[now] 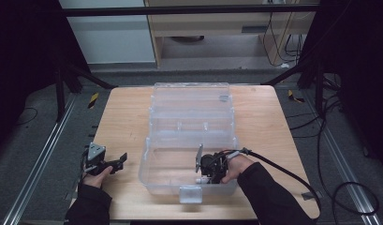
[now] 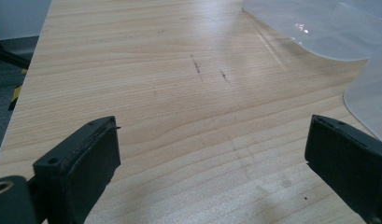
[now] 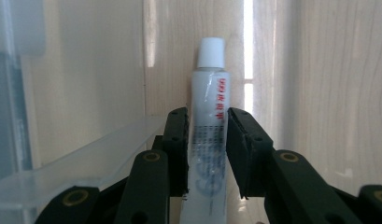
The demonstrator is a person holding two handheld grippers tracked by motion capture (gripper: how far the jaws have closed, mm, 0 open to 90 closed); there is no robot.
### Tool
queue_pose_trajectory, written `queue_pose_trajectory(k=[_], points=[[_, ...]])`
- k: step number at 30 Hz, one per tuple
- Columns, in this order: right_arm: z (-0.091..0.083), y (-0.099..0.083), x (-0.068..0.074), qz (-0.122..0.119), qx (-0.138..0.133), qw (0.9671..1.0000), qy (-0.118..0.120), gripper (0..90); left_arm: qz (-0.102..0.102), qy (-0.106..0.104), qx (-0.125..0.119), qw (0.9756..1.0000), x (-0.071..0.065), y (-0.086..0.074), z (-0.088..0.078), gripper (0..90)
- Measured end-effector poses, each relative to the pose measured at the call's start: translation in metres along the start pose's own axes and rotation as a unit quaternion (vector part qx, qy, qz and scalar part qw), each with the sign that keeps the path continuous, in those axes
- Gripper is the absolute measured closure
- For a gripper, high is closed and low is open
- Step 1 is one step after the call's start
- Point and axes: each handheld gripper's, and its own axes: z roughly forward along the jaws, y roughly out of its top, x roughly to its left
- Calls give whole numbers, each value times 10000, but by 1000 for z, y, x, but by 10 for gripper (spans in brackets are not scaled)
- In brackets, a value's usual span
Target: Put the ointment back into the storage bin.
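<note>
a: right gripper [image 3: 206,154]?
b: jaws closed on a small white tube [image 3: 208,135] — white cap pointing away from the gripper, red and dark print on its side. in the high view the right gripper [image 1: 205,171] sits low inside the clear plastic box [image 1: 151,161], near its front wall, with the right hand [image 1: 236,166] behind it.
a: box?
b: lid open and laid back, mid table [image 1: 123,117].
a: left gripper [image 2: 212,154]?
b: jaws wide apart, nothing between them — bare wood below, box edge at the right. in the high view the left gripper [image 1: 119,161] rests on the table left of the box, apart from it.
</note>
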Motion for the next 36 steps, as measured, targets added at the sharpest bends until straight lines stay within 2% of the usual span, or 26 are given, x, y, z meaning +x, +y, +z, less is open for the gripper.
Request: queue_pose_trajectory(k=[5, 6, 7, 12, 15, 18, 20, 21, 22, 24, 27, 28, 29, 31, 32, 36], points=[[-3, -1, -1, -20, -102, 9999, -7, 685, 1, -1, -1, 10000, 0, 0, 0, 27], [-5, -1, 0, 41, -144, 9999, -40, 683, 2, -1, -1, 10000, 0, 0, 0, 27], [-7, -2, -1, -12, -235, 9997, -52, 678, 2, -1, -1, 10000, 0, 0, 0, 27], [-25, -9, -1, 103, -583, 9978, -289, 664, 5, 3, -4, 10000, 0, 0, 0, 27], [-36, -15, 0, 250, -877, 9948, -452, 633, 2, 7, -3, 10000, 0, 0, 0, 27], [-49, -23, 1, 494, -1256, 9885, -685, 568, 3, 10, -1, 10000, 0, 0, 0, 27], [-56, -30, 1, 636, -1616, 9811, -856, 555, 5, 11, -2, 10000, 0, 0, 0, 27], [-59, -32, 1, 693, -1700, 9789, -897, 520, 4, 13, -1, 10000, 0, 0, 0, 27], [-63, -35, 2, 814, -1838, 9744, -1005, 514, 0, 14, 0, 10000, 0, 0, 0, 27], [-68, -41, 3, 958, -2015, 9685, -1106, 486, -6, 11, -2, 10000, 0, 0, 0, 27], [-75, -49, 5, 1235, -2369, 9557, -1239, 447, 0, 18, -2, 10000, 0, 0, 0, 27], [-77, -52, 6, 1347, -2484, 9504, -1303, 441, 1, 18, 0, 10000, 0, 0, 0, 27], [-78, -54, 7, 1400, -2556, 9472, -1336, 428, 1, 19, -1, 10000, 0, 0, 0, 27], [-82, -62, 9, 1582, -2767, 9365, -1461, 400, -2, 24, -2, 10000, 0, 0, 0, 27], [-83, -64, 10, 1617, -2842, 9334, -1478, 389, 3, 25, 0, 10000, 0, 0, 0, 27], [-88, -78, 16, 1832, -3124, 9168, -1683, 297, 9, 32, -1, 10000, 0, 0, 0, 27]])
